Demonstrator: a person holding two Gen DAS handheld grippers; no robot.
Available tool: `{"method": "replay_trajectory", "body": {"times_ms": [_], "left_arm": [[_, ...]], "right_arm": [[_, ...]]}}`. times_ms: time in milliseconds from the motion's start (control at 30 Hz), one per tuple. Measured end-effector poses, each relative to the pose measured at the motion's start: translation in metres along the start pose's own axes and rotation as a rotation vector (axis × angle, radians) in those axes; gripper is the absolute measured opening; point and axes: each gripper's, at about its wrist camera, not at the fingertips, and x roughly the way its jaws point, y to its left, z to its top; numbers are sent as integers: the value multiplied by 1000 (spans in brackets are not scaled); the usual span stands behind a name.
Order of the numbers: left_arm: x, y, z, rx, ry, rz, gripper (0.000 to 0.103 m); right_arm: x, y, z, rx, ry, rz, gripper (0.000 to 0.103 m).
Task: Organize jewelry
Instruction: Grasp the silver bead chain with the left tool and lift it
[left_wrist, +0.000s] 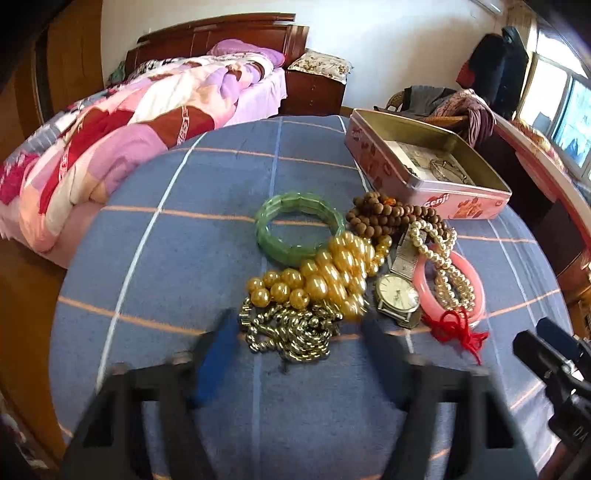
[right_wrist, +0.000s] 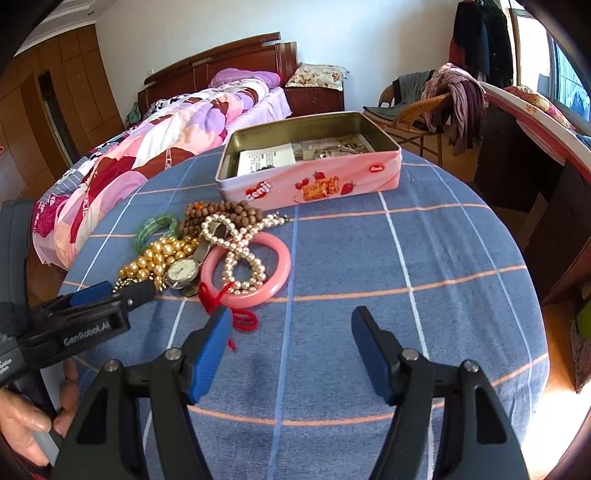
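Jewelry is seen heaped on a blue plaid tablecloth (right_wrist: 369, 258), just beyond two hand-held grippers. The left gripper (left_wrist: 295, 334) is held with fingers apart over a silver chain (left_wrist: 291, 332), its blurred right finger hard to make out. The right gripper (right_wrist: 291, 321) is likewise spread wide and empty, its left pad (right_wrist: 210, 354) covering part of a red cord (right_wrist: 221, 301). Behind lie a gold bead necklace (left_wrist: 332, 273), a wristwatch (left_wrist: 397, 295) with its band partly hidden under a pearl strand (right_wrist: 236, 251), a pink bangle (right_wrist: 271, 275), a green bracelet (left_wrist: 299, 229) and brown wooden beads (left_wrist: 384, 216). Farthest, an open pink Genji tin (right_wrist: 314, 184) holds papers and indistinct items.
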Motion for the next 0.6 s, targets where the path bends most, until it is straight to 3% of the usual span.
{"method": "replay_trajectory", "body": {"times_ms": [33, 67, 200, 500, 600], "left_arm": [[-1, 0, -1, 13, 4, -4, 22], [-2, 2, -2, 14, 10, -28, 19], [-17, 11, -17, -16, -4, -111, 15], [-85, 15, -44, 28, -164, -197, 15], [-95, 16, -40, 25, -196, -206, 15]], "right_arm": [[0, -1, 0, 6, 1, 1, 71], [1, -2, 0, 10, 2, 1, 71], [1, -4, 0, 21, 5, 8, 71], [-1, -6, -3, 25, -1, 7, 70], [2, -4, -3, 30, 9, 19, 63]]}}
